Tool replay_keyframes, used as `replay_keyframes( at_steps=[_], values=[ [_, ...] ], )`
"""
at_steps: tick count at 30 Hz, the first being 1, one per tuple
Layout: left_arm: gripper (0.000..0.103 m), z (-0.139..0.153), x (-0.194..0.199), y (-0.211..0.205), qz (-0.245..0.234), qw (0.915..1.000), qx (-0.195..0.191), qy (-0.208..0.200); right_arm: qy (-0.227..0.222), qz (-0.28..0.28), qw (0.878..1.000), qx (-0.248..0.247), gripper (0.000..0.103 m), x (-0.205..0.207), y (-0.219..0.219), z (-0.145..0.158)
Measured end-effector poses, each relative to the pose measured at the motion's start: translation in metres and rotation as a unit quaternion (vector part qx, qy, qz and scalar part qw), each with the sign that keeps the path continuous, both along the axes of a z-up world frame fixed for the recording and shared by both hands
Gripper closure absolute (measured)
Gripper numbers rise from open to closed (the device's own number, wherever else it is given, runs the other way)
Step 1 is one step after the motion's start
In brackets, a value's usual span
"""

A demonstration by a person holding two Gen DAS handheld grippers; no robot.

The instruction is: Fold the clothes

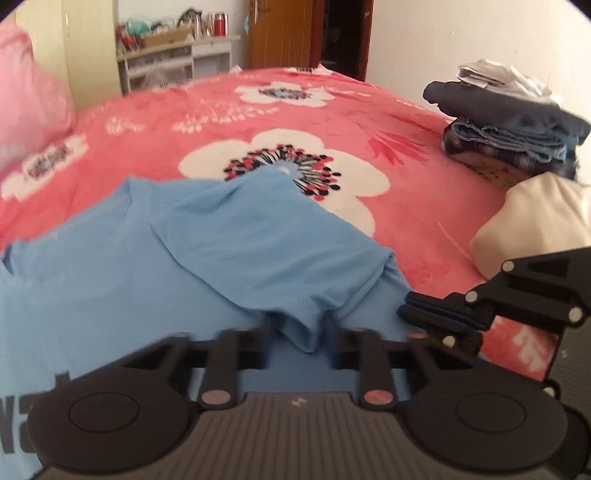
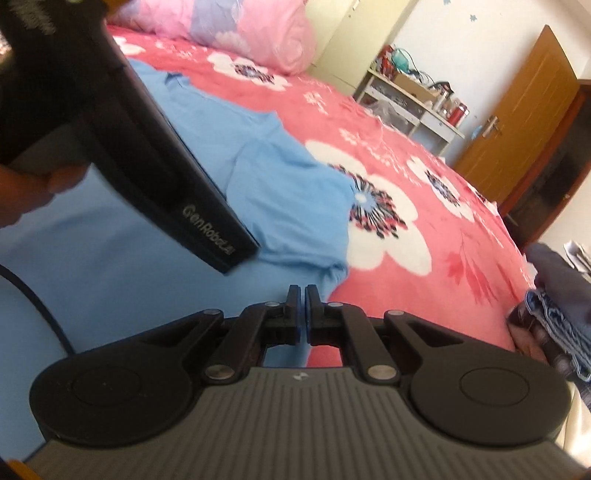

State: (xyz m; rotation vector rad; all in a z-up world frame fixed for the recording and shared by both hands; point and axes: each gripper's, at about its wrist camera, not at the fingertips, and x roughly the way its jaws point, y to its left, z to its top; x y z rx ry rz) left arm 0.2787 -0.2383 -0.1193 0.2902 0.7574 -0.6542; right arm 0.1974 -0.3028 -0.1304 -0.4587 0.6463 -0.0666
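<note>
The left tool (image 1: pixel 301 338) shows a fold of the blue shirt (image 1: pixel 221 251) hanging between its fingers, though blur hides the pads; it reads as clamped on that cloth. The right tool (image 2: pixel 300 314) is closed, pads nearly touching, nothing visible between them, poised at the shirt's right edge. The shirt lies spread over the near left of the bed (image 1: pixel 424 184), which carries a red floral blanket. A stack of folded clothes (image 1: pixel 509 122) sits far right, a pink quilt (image 2: pixel 236 29) far left, shelves (image 1: pixel 177 55) and a wooden door (image 1: pixel 280 33) beyond.
</note>
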Motion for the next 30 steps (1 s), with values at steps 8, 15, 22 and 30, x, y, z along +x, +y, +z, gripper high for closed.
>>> replay_keyframes(
  at_steps=[8,15,22,30],
  values=[
    [0.098,0.023,-0.018,0.018,-0.011,0.9959,0.02,-0.087,0.004,-0.005,1.0,-0.006,0.102,0.001,0.0,-0.006],
    [0.097,-0.002,-0.017,0.025,-0.026,0.996,0.056,-0.065,0.002,-0.019,1.0,-0.01,0.1,0.005,-0.007,-0.004],
    [0.074,0.006,-0.02,0.041,-0.048,0.9981,-0.001,-0.037,-0.05,-0.01,0.992,0.112,0.096,0.004,-0.03,0.033],
    [0.056,0.027,-0.008,0.062,-0.036,0.9979,-0.021,-0.05,-0.011,-0.02,0.995,0.096,0.094,0.044,-0.014,0.001]
  ],
)
